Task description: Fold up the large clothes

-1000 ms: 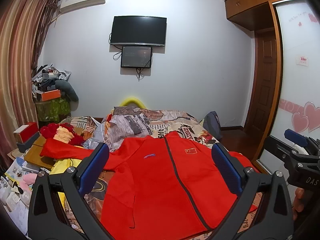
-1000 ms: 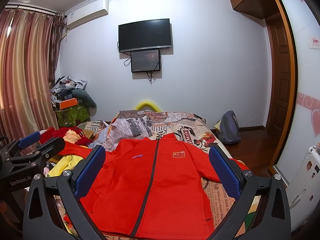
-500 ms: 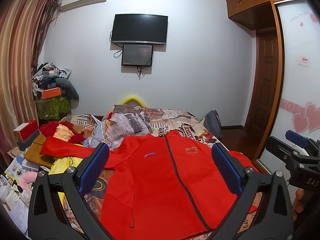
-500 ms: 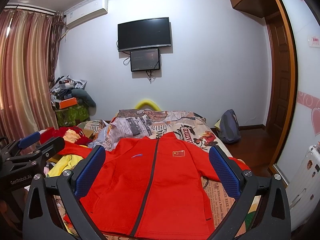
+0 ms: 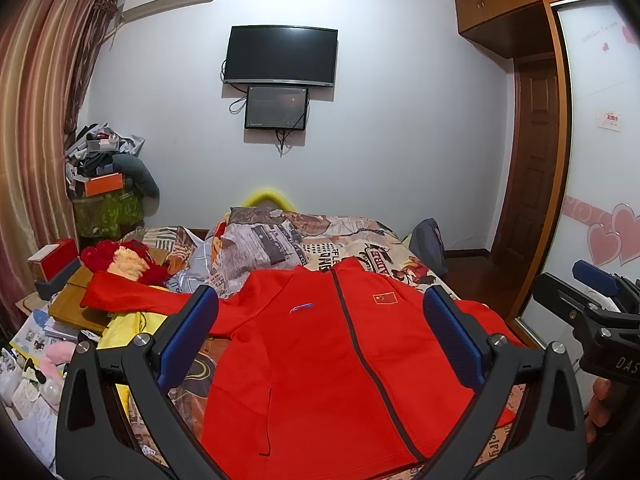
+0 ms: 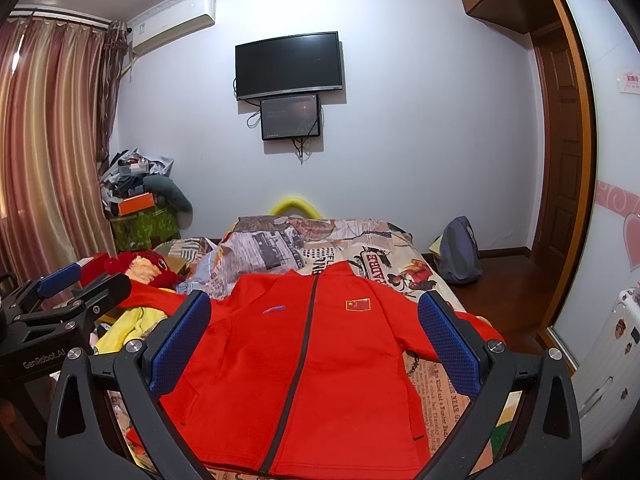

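On the bed (image 5: 360, 248), red jacket (image 5: 328, 360) flat beyond both spread, empty claws (image 5: 320, 340).

wall tv (image 5: 280, 56) (off), backpack (image 6: 458, 250), curtains (image 6: 48, 148)

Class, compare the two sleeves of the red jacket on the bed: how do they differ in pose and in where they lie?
The left sleeve stretches straight out sideways, past the bed onto the clutter beside it. The right sleeve angles down alongside the jacket and stays on the bed. The left sleeve shows nearly whole; the right sleeve is partly hidden by a gripper finger. Both are plain red and unfolded.
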A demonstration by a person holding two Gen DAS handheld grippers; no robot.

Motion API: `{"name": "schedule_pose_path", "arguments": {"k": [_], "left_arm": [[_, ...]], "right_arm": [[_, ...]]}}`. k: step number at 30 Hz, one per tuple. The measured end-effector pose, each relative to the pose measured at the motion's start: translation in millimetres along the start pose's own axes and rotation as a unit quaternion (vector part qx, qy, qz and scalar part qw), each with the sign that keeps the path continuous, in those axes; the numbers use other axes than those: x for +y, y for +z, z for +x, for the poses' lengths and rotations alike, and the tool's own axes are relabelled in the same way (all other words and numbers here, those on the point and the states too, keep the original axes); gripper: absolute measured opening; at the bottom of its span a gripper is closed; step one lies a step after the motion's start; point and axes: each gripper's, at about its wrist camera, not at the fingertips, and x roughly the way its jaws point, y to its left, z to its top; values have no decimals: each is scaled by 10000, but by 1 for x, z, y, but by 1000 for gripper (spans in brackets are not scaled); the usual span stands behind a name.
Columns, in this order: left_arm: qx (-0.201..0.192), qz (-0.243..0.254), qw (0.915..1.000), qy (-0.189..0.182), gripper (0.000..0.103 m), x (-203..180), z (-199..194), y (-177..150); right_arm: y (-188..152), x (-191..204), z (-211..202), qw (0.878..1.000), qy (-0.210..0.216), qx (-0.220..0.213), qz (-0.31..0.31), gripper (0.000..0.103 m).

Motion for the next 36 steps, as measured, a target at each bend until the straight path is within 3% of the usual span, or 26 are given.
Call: {"name": "schedule_pose_path", "arguments": {"k": [25, 36], "left_arm": [[86, -60, 9999, 115, 103, 10, 6, -4], [304, -114, 9990, 301, 103, 26, 42, -6]], "right_arm": [[-16, 7, 8, 10000, 4, 98, -18, 103], [-13, 2, 35, 9991, -36, 425, 6, 103]]}}
